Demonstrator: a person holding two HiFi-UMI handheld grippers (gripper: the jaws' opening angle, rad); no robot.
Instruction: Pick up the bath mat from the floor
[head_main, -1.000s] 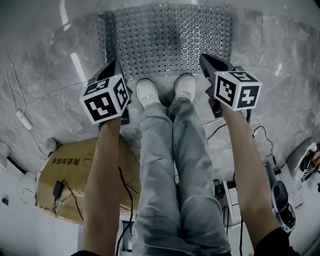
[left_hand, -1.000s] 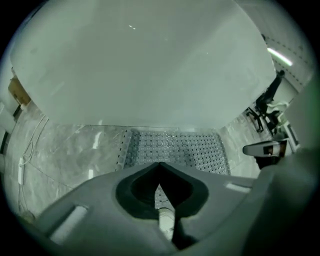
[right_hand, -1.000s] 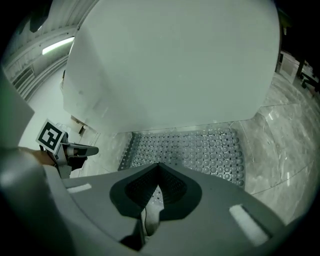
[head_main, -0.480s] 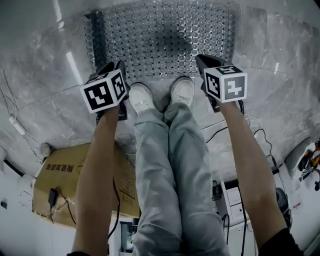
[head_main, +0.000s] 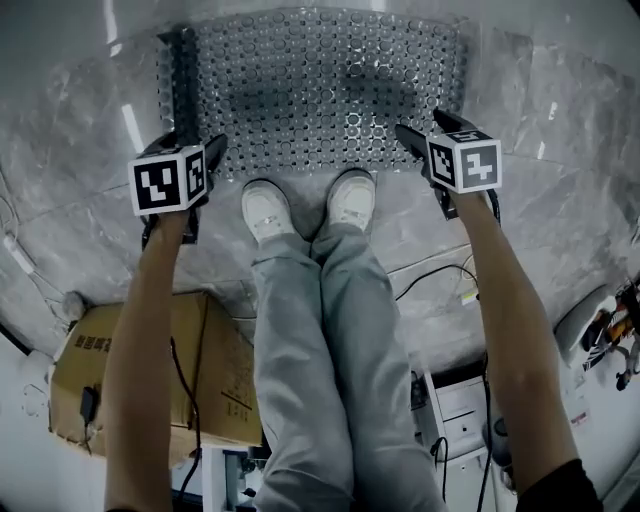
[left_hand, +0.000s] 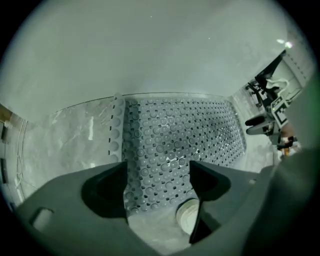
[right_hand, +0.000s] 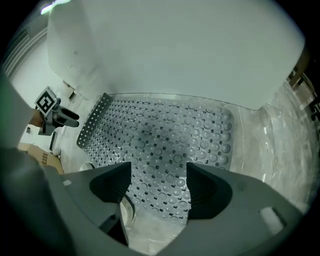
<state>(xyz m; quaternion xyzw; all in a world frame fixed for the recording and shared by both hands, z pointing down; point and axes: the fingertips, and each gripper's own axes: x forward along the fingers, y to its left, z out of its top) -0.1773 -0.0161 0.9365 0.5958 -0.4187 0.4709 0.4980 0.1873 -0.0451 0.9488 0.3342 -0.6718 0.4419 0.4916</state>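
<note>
Here, I stand on a grey marble floor, with my white shoes at the near edge of the mat. The perforated, bumpy mat lies ahead of my toes, its left edge turned up. My left gripper and right gripper point down over the mat's near corners. Their jaws are spread wide, having just been opening, with nothing pinched. Whether their tips touch it I cannot tell.

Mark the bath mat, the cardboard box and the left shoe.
bath mat (head_main: 320, 90), head view, middle of its studded surface
cardboard box (head_main: 225, 350), head view, its bare top face
left shoe (head_main: 268, 210), head view, its upper
</note>
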